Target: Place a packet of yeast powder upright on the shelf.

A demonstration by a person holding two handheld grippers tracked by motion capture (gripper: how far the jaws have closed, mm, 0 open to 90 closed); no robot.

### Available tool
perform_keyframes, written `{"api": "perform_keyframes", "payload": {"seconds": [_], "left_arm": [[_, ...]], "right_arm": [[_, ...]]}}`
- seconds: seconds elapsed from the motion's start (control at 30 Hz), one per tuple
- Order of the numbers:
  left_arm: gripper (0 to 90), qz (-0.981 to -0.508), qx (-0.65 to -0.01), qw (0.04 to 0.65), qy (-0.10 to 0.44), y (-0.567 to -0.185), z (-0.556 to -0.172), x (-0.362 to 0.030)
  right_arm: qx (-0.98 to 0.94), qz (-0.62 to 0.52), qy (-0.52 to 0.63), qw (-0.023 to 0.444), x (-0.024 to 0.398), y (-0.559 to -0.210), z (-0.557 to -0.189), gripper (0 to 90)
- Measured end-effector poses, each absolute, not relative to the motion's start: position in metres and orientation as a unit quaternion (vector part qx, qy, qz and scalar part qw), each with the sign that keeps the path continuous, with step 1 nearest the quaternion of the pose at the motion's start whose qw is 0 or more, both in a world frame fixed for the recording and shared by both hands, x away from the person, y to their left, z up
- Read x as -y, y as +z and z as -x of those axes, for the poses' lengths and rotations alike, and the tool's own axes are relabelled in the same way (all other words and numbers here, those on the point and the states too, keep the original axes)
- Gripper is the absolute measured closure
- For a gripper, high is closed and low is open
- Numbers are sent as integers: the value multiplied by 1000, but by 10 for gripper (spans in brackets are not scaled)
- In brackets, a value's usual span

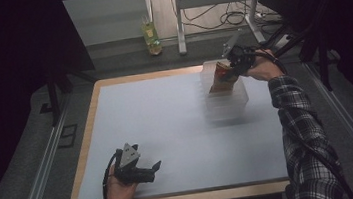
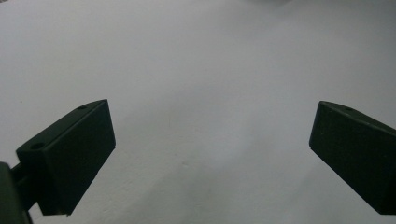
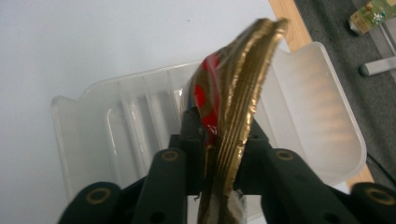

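A dim room with cables and a stand's legs on the floor lies behind a table (image 1: pixel 88 139) covered by a pale sheet (image 1: pixel 167 125). The right gripper (image 1: pixel 229 71) is at the far right of the sheet, its jaws clamped on a flat gold-and-red packet (image 3: pixel 233 102) that stands on edge between them; in the right gripper view the packet runs up and away from the jaws, its long axis in line with the gripper and its far end out past the fingertips. Just beyond and under that end lies a clear plastic tray (image 3: pixel 322 112) with ribbed slots, its long side running across the gripper's line of reach. In the high view the packet leans over the tray's far end, tilted, and I cannot tell whether its lower edge already touches the plastic. The move to come seems to turn on this: the tray lies straight ahead of and below the packet, so the packet's thin edge would have to line up with a slot. The left gripper (image 1: pixel 154 168) rests low at the near left, well apart from the tray, its jaws wide apart over bare sheet with nothing between them. The right hand (image 1: pixel 261 69) is far nearer the tray.
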State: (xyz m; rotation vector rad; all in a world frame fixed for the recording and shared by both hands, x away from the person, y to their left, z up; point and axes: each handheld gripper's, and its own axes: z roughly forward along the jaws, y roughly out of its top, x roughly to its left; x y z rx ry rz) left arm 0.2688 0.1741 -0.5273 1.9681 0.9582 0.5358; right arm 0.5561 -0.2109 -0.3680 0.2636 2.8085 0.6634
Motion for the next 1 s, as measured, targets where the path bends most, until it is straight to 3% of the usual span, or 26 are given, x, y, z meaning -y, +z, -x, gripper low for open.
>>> {"api": "perform_keyframes", "payload": {"seconds": [1.0], "left_arm": [[4,-789,-385,432,208,-528,-270,-173]], "right_arm": [[-915,-205,325,122,215,-354,-539,194]]}}
